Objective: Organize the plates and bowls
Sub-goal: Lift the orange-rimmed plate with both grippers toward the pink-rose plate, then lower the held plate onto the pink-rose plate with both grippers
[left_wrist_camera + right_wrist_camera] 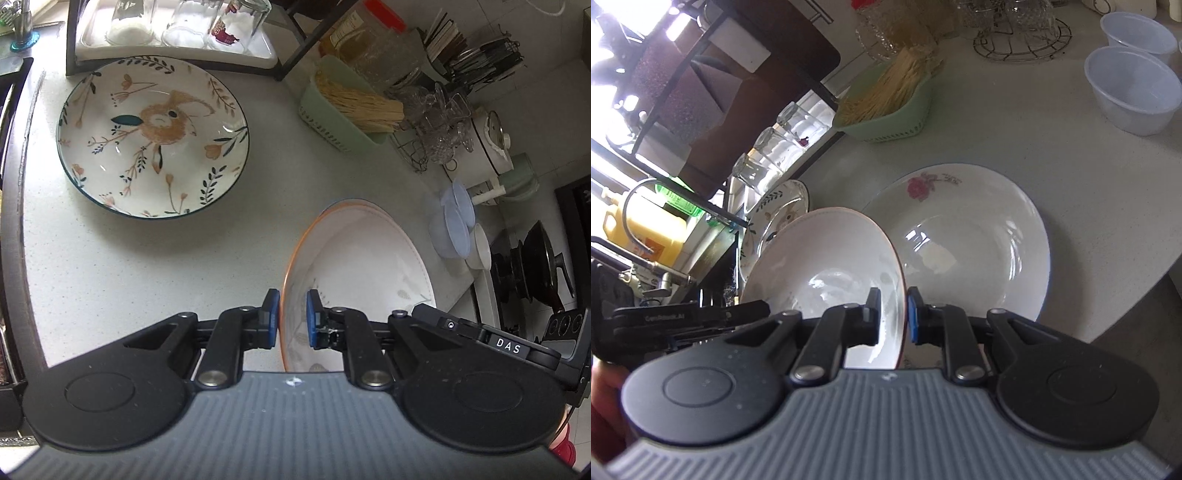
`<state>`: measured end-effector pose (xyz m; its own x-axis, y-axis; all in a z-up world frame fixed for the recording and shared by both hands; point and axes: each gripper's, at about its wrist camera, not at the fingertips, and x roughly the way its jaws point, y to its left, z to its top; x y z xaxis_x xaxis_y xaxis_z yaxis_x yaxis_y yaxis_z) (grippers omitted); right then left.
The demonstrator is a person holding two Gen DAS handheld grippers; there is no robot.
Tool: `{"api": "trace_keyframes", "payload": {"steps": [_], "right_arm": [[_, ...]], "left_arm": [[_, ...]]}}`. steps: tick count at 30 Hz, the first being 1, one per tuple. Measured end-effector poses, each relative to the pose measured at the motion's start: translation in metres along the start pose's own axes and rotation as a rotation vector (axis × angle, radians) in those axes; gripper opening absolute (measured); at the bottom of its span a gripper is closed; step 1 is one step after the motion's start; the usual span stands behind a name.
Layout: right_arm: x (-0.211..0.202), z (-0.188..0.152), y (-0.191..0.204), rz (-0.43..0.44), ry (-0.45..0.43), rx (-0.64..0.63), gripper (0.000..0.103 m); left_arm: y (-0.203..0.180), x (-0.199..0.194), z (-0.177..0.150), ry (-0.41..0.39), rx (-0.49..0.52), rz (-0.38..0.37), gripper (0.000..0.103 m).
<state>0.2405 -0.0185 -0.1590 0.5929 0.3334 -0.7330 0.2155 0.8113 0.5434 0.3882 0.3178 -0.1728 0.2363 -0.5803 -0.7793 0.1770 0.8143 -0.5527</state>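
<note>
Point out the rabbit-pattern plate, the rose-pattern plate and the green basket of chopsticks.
rabbit-pattern plate (153,134): left wrist view, on the painted rabbit at its centre.
rose-pattern plate (975,243): right wrist view, on its glossy white well.
green basket of chopsticks (905,118): right wrist view, on its slotted outer wall.

Bare speckled white countertop lies open beside the rabbit-painted ceramic plate; rearward, a green plastic basket (holding chopsticks) blocks passage.
</note>
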Motion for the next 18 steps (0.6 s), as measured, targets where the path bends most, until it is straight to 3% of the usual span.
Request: {"api": "trace_keyframes", "payload": {"steps": [7, 18], "right_arm": [[0.004, 0.021, -0.03, 0.038, -0.005, -0.002, 0.018], [0.017, 0.043, -0.054, 0.075, 0.033, -0.058, 0.018]], "left_arm": [[-0.023, 0.022, 0.01, -0.009, -0.035, 0.019, 0.016], [-0.042, 0.057, 0.026, 0.003, -0.062, 0.113, 0.016]]}}
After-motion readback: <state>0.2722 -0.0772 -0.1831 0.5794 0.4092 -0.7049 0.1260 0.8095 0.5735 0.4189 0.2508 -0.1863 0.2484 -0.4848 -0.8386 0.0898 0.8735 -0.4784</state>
